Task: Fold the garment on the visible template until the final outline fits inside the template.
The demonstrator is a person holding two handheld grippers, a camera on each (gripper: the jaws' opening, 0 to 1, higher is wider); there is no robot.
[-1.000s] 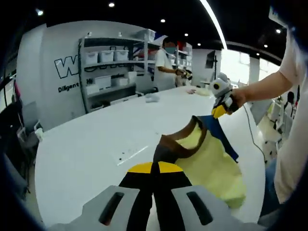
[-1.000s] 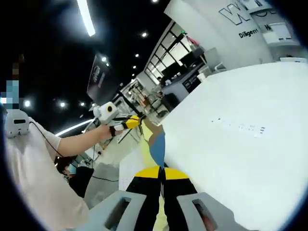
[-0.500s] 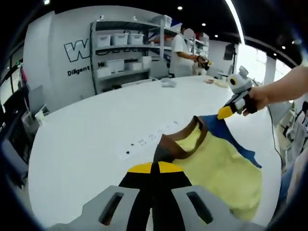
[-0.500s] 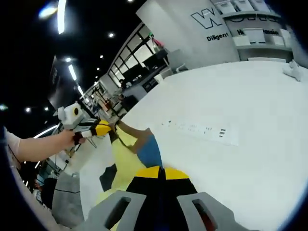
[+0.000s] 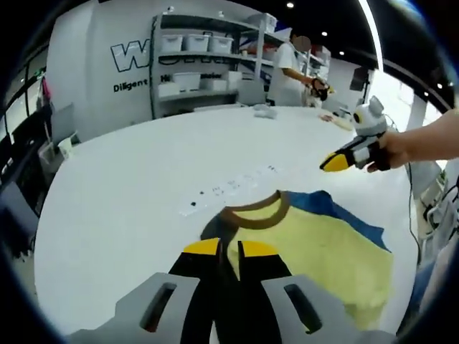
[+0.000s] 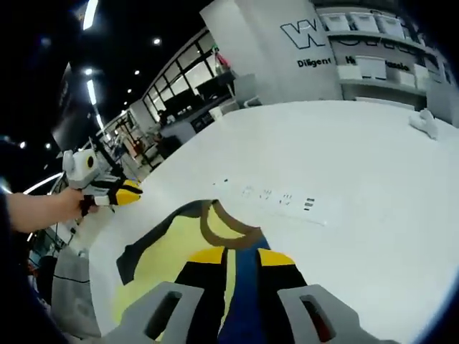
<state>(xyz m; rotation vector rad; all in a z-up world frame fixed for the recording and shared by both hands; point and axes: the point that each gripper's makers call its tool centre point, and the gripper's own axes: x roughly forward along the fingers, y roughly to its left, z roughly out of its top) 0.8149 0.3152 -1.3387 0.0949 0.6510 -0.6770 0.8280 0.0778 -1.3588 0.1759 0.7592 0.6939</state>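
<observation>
Left gripper view: the shirt (image 5: 315, 247), yellow with a brown collar (image 5: 252, 215) and blue sleeve, lies spread on the white worktop (image 5: 136, 201). A printed strip (image 5: 229, 190) of small marks sits on the worktop just beyond the collar. The left gripper (image 5: 228, 251) stands at the near edge of the shirt, beside the collar, its jaws parted by a narrow gap with the yellow cloth showing between the tips; whether they pinch the cloth cannot be told. The right gripper (image 5: 336, 162), held by a hand (image 5: 409, 147), hangs above the worktop past the blue sleeve, apart from the shirt; its yellow-tipped jaws look released and hold nothing. Shelves (image 5: 208, 64) with bins and a standing person (image 5: 290, 68) lie beyond the worktop's far side.

Right gripper view: the shirt (image 6: 168, 247) lies flat, collar (image 6: 226, 228) toward the strip (image 6: 276, 197). The right gripper (image 6: 242, 258) stands over the shirt's blue part, jaws spread, blue cloth visible in the gap. The left gripper (image 6: 128, 193), in a hand (image 6: 43, 208), hovers well to the side of the shirt, away from the collar.
</observation>
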